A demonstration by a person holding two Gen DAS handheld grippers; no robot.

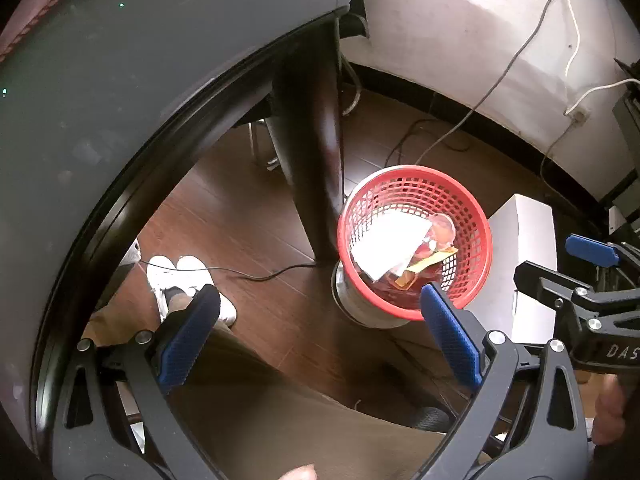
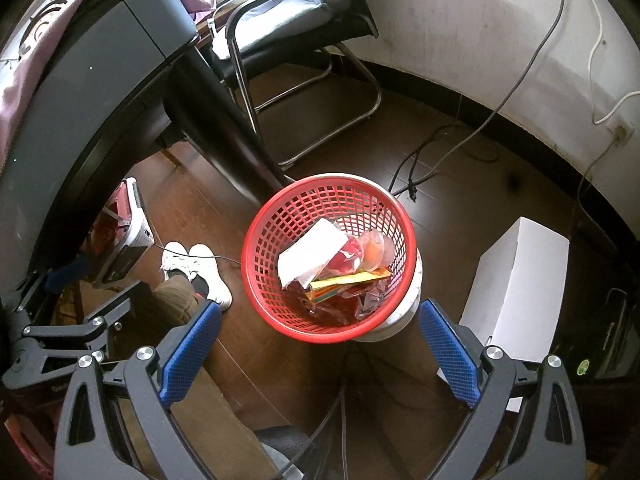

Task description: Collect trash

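Note:
A red mesh trash basket stands on a white drum on the wooden floor. It holds a crumpled white paper, a clear plastic cup, a yellow-green wrapper and dark wrappers. My left gripper is open and empty above the floor, left of the basket. My right gripper is open and empty over the basket's near rim; it also shows at the right edge of the left wrist view.
A dark table with a grey mat and its thick leg are at left. A white box stands right of the basket. A chair, floor cables and the person's white shoes are nearby.

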